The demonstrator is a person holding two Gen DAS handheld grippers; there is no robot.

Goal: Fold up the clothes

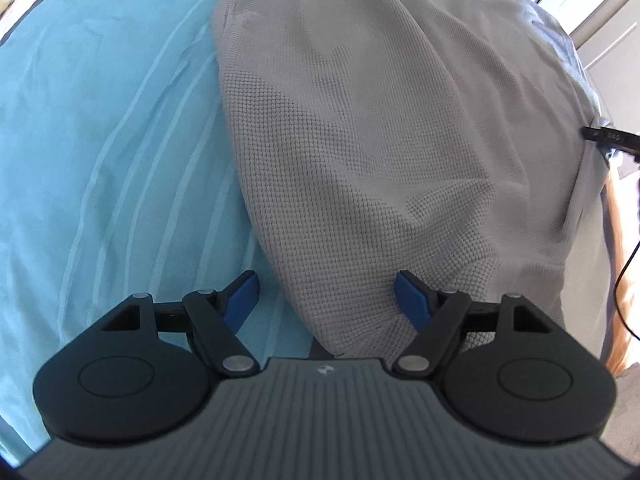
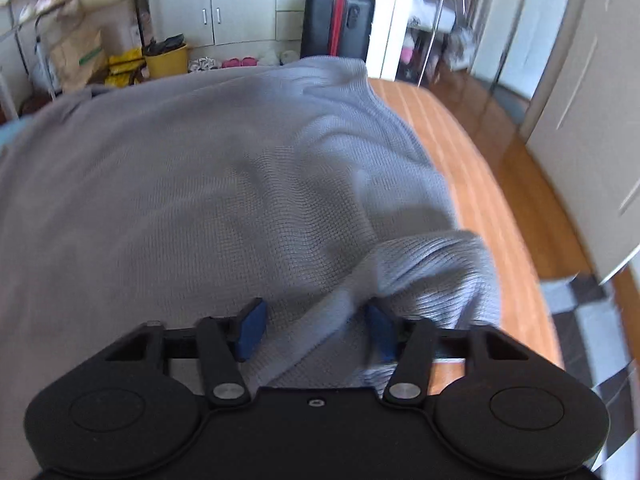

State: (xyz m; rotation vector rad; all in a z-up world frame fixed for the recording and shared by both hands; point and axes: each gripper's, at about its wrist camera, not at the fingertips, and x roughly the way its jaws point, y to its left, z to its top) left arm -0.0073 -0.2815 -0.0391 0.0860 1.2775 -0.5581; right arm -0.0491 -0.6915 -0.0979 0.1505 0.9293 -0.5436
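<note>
while both claws gape over the grey garment (image 1: 360, 140), a tiny logo (image 1: 322, 369) seems unreadable.

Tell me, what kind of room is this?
Probably a bedroom at home: a grey knit garment lies on a blue striped bedsheet, with white cupboards, a black suitcase and wooden flooring behind.

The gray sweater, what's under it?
Under the gray sweater lies a blue striped sheet, showing beside it. The right wrist view shows wooden floor past its edge. What lies directly beneath the middle is covered.
</note>
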